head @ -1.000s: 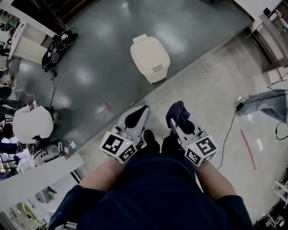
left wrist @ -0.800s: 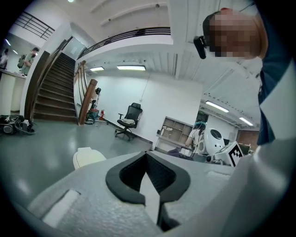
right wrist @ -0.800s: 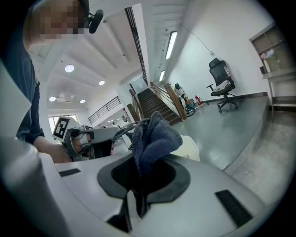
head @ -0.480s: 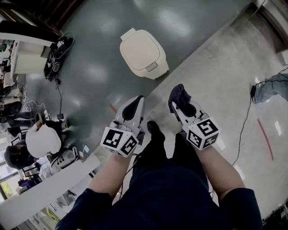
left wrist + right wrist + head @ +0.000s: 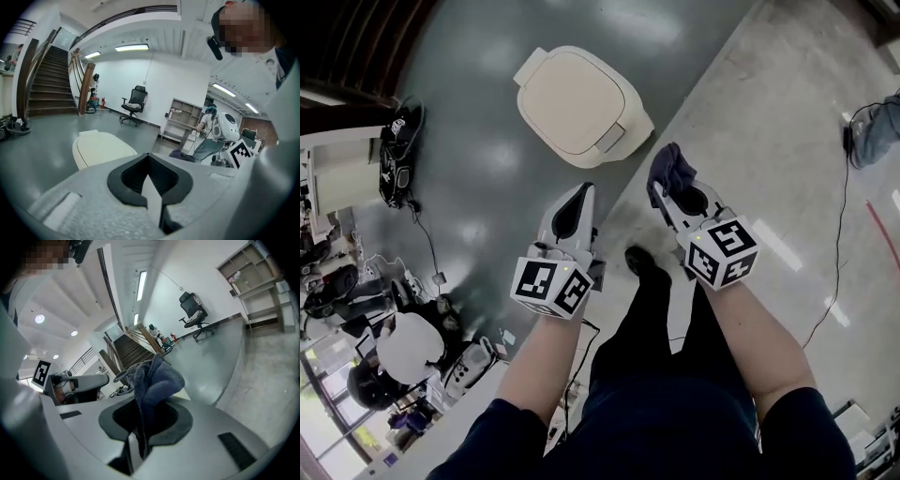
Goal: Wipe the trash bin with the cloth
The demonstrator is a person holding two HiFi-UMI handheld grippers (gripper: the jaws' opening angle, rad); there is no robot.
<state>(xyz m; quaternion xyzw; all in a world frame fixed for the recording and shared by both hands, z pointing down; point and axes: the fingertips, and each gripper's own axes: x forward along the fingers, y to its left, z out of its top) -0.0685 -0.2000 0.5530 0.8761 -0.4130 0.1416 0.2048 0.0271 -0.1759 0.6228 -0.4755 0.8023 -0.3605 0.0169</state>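
Your right gripper (image 5: 673, 192) is pinching the dark blue cloth (image 5: 668, 169), which bunches up and out past its jaws. Your left gripper (image 5: 579, 195) has its jaws pressed together on nothing. The cream trash bin (image 5: 630, 131) stands ahead of both with its lid (image 5: 567, 98) closed. It is nearly dead ahead of the left gripper, and ahead and off to the left of the right one, so I judge the cloth hand must swing forward and inward to land on the lid. The lid's long axis runs slantwise, from its far-left hinge end to the latch corner nearest the cloth. That corner looks like the closest spot to start wiping. In the head view the two tips seem about equally near the bin. The left gripper view adds that the lid lies low, ahead and left of its closed jaws, so the bin likely sits below gripper height. In the right gripper view the cloth fills the space over the jaws, and you cannot make out the bin there.
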